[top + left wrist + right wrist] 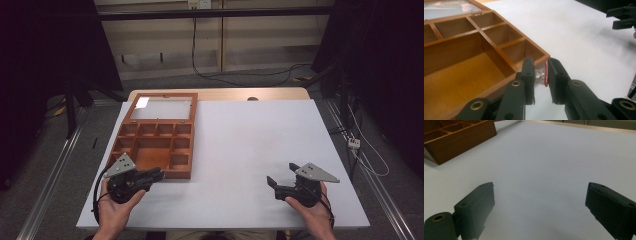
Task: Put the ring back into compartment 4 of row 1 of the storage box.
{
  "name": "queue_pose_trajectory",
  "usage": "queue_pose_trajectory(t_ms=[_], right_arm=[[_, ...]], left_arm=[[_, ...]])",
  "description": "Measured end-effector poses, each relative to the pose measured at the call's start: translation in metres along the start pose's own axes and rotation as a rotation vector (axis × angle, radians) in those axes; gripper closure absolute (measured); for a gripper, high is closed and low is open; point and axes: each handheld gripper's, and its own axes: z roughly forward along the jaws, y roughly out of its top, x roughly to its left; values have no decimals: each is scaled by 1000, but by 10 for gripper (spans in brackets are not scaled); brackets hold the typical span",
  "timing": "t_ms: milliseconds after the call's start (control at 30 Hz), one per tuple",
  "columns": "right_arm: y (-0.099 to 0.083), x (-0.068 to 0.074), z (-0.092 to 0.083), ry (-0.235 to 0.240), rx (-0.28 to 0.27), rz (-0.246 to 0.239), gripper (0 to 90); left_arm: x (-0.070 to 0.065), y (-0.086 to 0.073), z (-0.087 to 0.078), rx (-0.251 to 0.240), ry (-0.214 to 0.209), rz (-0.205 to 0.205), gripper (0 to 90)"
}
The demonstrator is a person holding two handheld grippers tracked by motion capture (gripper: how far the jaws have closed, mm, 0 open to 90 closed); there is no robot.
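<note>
Black jaws of the left gripper point(541, 75) sit nearly together, clamped on a small object point(542, 75) w/ a shiny silvery part and a red edge; can't tell what it is exactly. It's held just at the near right corner of the wooden box point(128, 150), right beside the corner compartment point(522, 51), not yet inside any slot. Judging from that, the pick looks done and the placing is left, so roughly mid-task. Right gripper point(283, 181) rests well apart on the other side of the table point(250, 145), jaws wide apart, nothing btwn them. Box is reddish-brown wood, smooth, w/ thin dividers making several small square slots plus one big central bay, all bare. Its lid point(161, 106) lies open at the far side, glass pane in a wood frame, brass hinge. Table top is matte, pale grey-white, flat.
</note>
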Motion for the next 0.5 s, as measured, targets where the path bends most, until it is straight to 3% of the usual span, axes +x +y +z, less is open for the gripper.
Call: queue_pose_trajectory(t_ms=[500], right_arm=[[0, 0, 0, 1, 0, 0, 85]], left_arm=[[3, 21, 6, -17, 10, 11, 765]])
